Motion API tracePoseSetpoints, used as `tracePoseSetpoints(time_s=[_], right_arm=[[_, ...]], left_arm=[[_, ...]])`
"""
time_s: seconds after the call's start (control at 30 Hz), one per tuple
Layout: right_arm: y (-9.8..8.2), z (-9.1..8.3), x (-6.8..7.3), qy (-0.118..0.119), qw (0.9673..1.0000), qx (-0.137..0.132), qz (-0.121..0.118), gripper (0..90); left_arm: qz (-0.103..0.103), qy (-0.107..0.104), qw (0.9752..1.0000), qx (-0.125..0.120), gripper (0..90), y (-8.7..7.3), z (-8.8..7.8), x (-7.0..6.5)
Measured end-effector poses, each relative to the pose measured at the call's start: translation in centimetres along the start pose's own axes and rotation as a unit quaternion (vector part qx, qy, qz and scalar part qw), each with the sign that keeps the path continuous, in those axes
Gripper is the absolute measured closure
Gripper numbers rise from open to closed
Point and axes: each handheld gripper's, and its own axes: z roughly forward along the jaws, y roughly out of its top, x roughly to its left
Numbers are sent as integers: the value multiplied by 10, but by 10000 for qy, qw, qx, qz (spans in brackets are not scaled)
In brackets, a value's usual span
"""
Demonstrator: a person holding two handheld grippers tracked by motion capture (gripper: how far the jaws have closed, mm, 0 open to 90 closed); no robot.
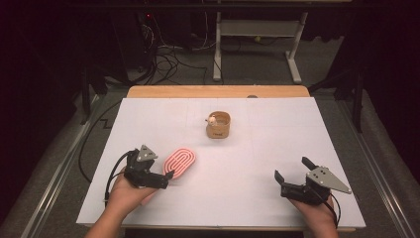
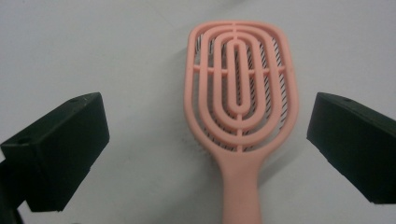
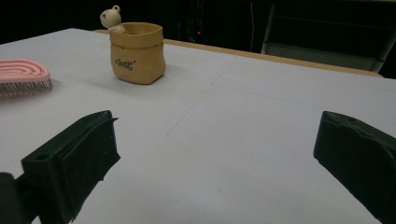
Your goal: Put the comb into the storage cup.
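Hairbrush (image 2: 240, 100), the pink vented kind, is lying flat on the white bench (image 1: 247, 163), bristles down, in the lower left of the high view, with its head angled toward the upper right and the handle running back under the left tool (image 1: 167, 179). In the left gripper view it sits centre frame between the jaws, handle pointing at the bottom edge. Those jaws are spread wide and neither one touches the brush, so I'd say nothing's been picked up yet; the tool is just lined up over the handle end.

The right tool (image 1: 292, 168) is over in the lower right of the high view, also gaping wide, holding nothing, and well apart from everything else.

Up near the middle of the bench stands a little tan holder (image 3: 137, 52) that looks like a paper bag, with a small bear figure (image 3: 111, 17) perched at its rim. My guess is the brush ends up in there, but that's only a guess. So basically all the work is left: close on the handle, lift, carry.

As for writing, there's a dark word printed on the front of the holder, too small and blurry to read. No brand visible on the brush.
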Motion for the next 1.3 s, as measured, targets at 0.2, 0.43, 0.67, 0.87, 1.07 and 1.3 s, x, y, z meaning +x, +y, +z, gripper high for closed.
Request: tracePoseSetpoints(time_s=[0.2, 0.43, 0.67, 0.87, 1.07, 1.3], right_arm=[[1, -2, 0, -7, 10000, -24, 14, 0], [0, -2, -1, -15, 10000, -25, 26, 0], [0, -1, 0, -20, 10000, 1, 21, 0], [0, -2, 1, -32, 10000, -18, 10, 0], [0, -3, 1, -34, 10000, -15, 10, 0], [-1, -2, 1, -26, 10000, -2, 9, 0]], left_arm=[[98, -144, 9997, 170, 0, 12, 8, -5], [133, -217, 9988, 415, 0, 20, 19, -11], [99, -352, 9968, 715, 0, 28, 28, -13], [29, -299, 9947, 988, 0, 32, 35, -12], [-1, -315, 9928, 1155, 0, 35, 40, -10], [44, -303, 9918, 1241, 0, 36, 44, -13]])
